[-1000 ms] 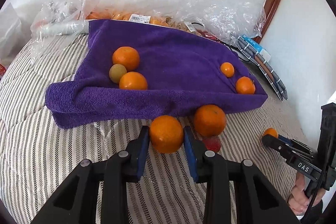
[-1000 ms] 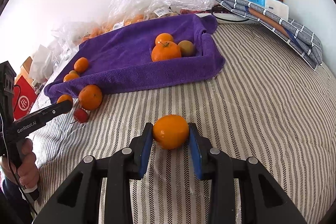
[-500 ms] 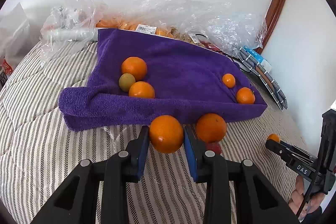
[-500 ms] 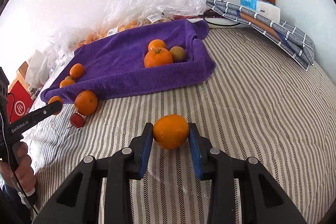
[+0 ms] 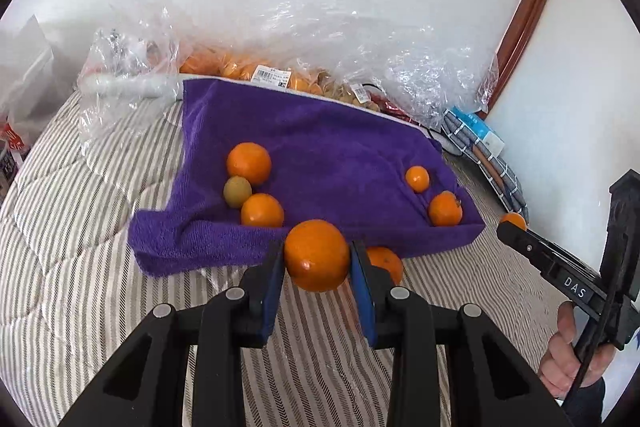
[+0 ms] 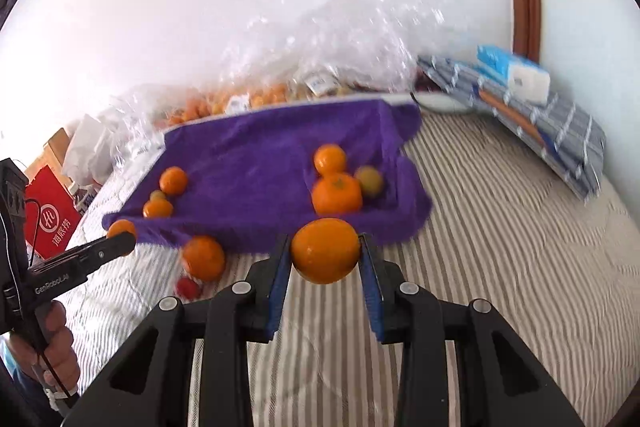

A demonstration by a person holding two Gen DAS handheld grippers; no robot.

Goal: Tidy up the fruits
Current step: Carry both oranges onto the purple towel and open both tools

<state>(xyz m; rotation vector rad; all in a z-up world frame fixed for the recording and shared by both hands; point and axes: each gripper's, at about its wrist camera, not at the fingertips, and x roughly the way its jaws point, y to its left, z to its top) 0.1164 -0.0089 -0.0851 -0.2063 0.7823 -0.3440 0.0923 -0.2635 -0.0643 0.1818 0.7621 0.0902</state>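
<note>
My left gripper (image 5: 317, 259) is shut on an orange (image 5: 317, 254) held above the striped bed, just before the purple towel (image 5: 320, 143). My right gripper (image 6: 325, 255) is shut on another orange (image 6: 325, 250), near the towel's (image 6: 256, 147) front edge. On the towel lie two oranges (image 5: 249, 163) with a small green fruit (image 5: 237, 191) at one end, and two small oranges (image 5: 445, 208) at the other. One orange (image 6: 203, 258) and a small red fruit (image 6: 188, 287) lie on the bed beside the towel.
Clear plastic bags (image 5: 360, 43) with more oranges lie behind the towel against the wall. A folded checked cloth (image 6: 532, 123) with a tissue pack lies at the right. A red bag (image 6: 50, 215) stands at the left. The striped bedcover (image 6: 500, 247) spreads around.
Both grippers have risen and moved closer to the towel, each still holding its orange. The right wrist view is blurred by motion.
</note>
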